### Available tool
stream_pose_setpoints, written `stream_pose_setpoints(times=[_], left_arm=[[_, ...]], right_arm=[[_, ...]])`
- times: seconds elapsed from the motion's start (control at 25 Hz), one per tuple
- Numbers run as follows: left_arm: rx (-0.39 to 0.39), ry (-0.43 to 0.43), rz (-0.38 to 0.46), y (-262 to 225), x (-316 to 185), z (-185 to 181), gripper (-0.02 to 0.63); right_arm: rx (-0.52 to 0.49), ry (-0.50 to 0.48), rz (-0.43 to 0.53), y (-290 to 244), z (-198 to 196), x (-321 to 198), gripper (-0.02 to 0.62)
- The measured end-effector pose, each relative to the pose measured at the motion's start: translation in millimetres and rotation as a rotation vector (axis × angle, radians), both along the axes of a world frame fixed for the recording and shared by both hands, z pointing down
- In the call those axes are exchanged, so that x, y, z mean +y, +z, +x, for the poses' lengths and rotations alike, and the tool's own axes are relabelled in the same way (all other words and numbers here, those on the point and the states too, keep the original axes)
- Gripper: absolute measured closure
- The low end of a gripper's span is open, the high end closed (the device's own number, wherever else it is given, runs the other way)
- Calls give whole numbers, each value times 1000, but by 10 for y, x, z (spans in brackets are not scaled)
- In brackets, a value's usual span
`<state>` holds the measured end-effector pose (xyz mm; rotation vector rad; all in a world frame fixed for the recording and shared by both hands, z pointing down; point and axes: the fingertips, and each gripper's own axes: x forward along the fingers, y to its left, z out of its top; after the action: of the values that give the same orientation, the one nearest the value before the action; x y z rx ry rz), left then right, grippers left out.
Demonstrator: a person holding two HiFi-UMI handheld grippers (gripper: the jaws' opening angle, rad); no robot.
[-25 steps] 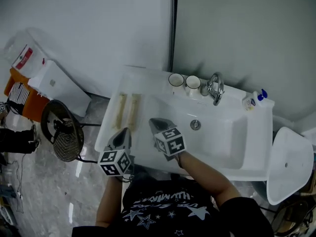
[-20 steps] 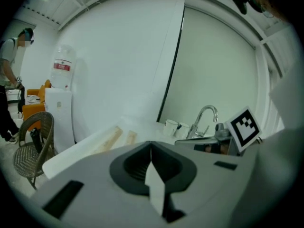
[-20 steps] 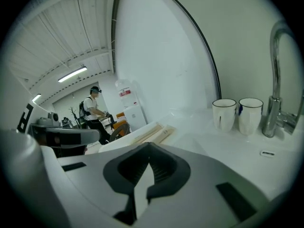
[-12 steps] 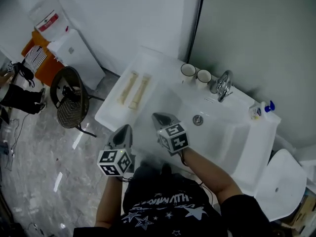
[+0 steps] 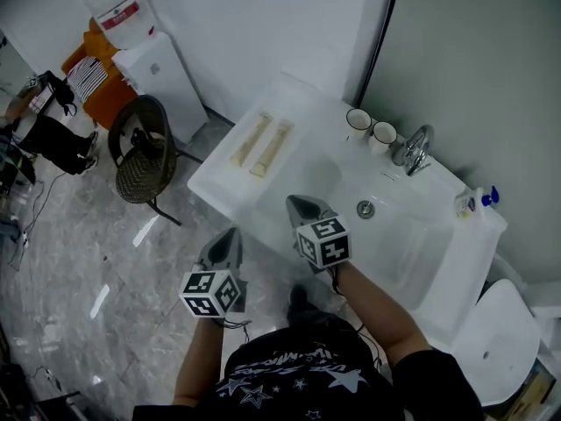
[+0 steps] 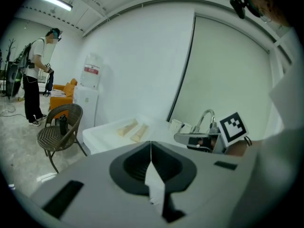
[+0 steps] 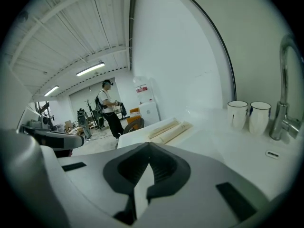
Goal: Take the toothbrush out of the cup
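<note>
Two white cups (image 5: 358,119) (image 5: 384,132) stand side by side at the back of the white sink (image 5: 219,187), left of the chrome tap (image 5: 414,152). I cannot make out a toothbrush in either cup (image 7: 237,114) (image 7: 259,118). My right gripper (image 5: 298,202) is shut and empty, hanging over the front of the basin and pointing towards the cups from well short of them. My left gripper (image 5: 230,233) is also shut and empty, off the sink's front edge above the floor. Its jaws (image 6: 151,142) point towards the sink's left end, with the right gripper (image 6: 190,139) beside them.
Two rolled beige towels (image 5: 263,144) lie on the sink's left ledge. A soap bottle (image 5: 473,202) stands at the right end. A wicker chair (image 5: 145,160) and a water dispenser (image 5: 153,64) stand left of the sink. A person (image 6: 35,87) stands far off.
The head view has swung, so the sink now lies further right. My left gripper has come away from the sink's front edge to hang over the floor. Both grippers stayed shut.
</note>
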<state>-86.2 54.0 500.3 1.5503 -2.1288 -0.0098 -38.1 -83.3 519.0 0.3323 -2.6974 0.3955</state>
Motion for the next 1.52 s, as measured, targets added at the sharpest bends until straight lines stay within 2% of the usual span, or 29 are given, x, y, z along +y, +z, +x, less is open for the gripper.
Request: stream_pose_setpoints(times=[0.52, 0.96, 1.32, 1.52], left_arm=[[-9, -2, 40, -134, 1038, 496, 588], [-22, 14, 66, -219, 1942, 1094, 588], [-27, 36, 88, -263, 2454, 1462, 588], [-18, 64, 86, -258, 2574, 1628, 588]], right_arm=[[-26, 22, 38, -200, 500, 922, 581], [-53, 35, 55, -360, 1151, 1851, 581], [-47, 62, 81, -427, 1636, 2372, 582], [-27, 80, 92, -439, 1902, 2554, 581]])
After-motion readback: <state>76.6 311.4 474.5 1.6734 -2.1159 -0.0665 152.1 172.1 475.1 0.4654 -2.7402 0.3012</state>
